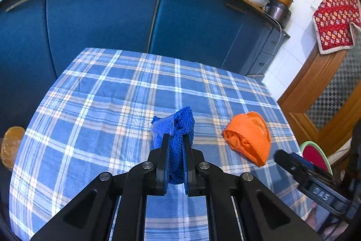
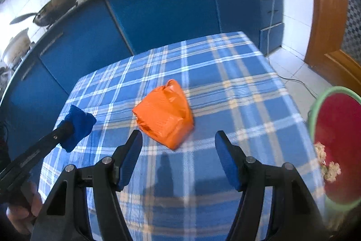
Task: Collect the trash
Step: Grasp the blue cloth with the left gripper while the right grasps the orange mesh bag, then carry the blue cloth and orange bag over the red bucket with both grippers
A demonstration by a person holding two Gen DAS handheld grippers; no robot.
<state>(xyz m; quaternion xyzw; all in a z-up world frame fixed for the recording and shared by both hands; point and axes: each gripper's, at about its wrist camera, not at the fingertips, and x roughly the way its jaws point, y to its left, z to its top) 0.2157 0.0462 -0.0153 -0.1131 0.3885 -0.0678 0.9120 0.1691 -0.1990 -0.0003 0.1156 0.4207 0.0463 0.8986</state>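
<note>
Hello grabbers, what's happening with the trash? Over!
Left gripper shut on blue cloth. Right gripper open, empty, facing orange bag on table. Nothing in the way. Over.

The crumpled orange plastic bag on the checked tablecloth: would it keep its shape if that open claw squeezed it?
Probably not. The crumpled orange plastic bag shows thin creased film, so it likely crushes flat. It looks light and may slide on the blue checked tablecloth when nudged.

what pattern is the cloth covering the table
Blue plaid tablecloth with white and tan stripes, clearest in the left wrist view.
</note>
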